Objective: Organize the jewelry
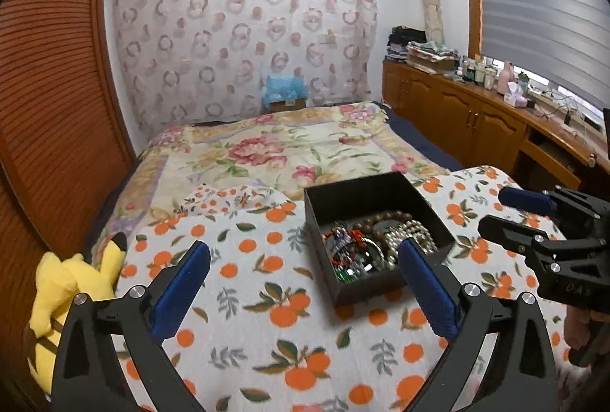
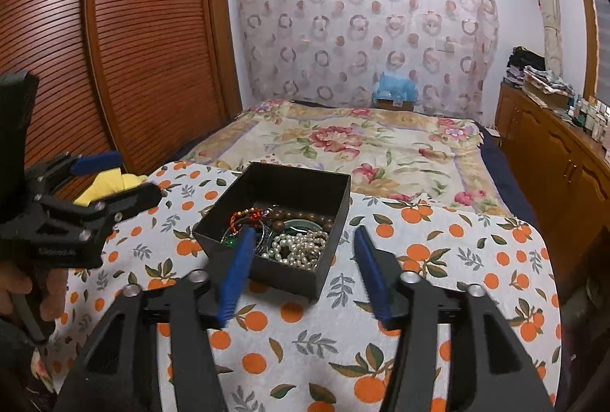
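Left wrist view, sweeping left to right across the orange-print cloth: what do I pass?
Yellow plush toy → left gripper, open → black jewelry box → right gripper, open.

Both wrist views sit low and close over the desk (image 1: 267, 354), facing the bed (image 1: 274, 145) and far curtain (image 2: 362, 23). Left looks from the box's (image 1: 366, 198) left, right from its right; both share the box.

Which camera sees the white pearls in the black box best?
The right wrist view: the pearls lie in plain sight in the box's near corner. In the left wrist view, the left gripper's finger partly hides the pearls.
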The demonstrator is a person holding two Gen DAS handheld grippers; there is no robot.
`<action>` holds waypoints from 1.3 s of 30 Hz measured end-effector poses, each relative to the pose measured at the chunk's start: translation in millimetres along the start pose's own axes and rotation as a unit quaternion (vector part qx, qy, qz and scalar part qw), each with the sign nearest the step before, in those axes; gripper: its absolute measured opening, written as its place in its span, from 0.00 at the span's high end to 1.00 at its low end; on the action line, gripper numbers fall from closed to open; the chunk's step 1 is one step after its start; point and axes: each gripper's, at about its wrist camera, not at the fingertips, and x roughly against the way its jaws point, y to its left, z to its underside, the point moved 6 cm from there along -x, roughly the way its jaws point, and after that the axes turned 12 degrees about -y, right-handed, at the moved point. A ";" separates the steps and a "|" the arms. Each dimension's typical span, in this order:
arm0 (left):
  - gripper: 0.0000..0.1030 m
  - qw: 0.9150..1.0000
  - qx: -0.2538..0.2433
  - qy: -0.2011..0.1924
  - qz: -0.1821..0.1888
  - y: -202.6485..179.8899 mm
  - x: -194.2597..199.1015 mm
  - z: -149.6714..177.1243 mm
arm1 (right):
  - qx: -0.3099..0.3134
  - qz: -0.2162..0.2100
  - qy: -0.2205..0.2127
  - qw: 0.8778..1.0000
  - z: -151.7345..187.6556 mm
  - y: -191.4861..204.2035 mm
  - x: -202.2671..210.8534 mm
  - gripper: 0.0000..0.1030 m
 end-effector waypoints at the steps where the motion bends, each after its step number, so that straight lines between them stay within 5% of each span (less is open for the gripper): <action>1: 0.08 1.000 0.003 0.000 0.000 0.6 4.6 2.6 | 0.000 0.005 -0.003 1.000 -0.3 0.1 3.3 0.31; 7: 0.07 1.000 0.014 -0.008 -0.001 -2.7 27.7 9.3 | 0.002 0.021 -0.032 0.999 -7.8 3.9 28.0 0.09; 21: 0.08 0.998 0.052 -0.010 -0.021 3.8 71.5 34.7 | -0.009 0.049 -0.070 0.996 1.2 5.5 85.1 0.04; 39: 0.08 0.998 0.053 -0.024 -0.038 5.3 88.4 39.4 | -0.011 0.060 -0.071 0.996 13.9 11.6 93.1 0.03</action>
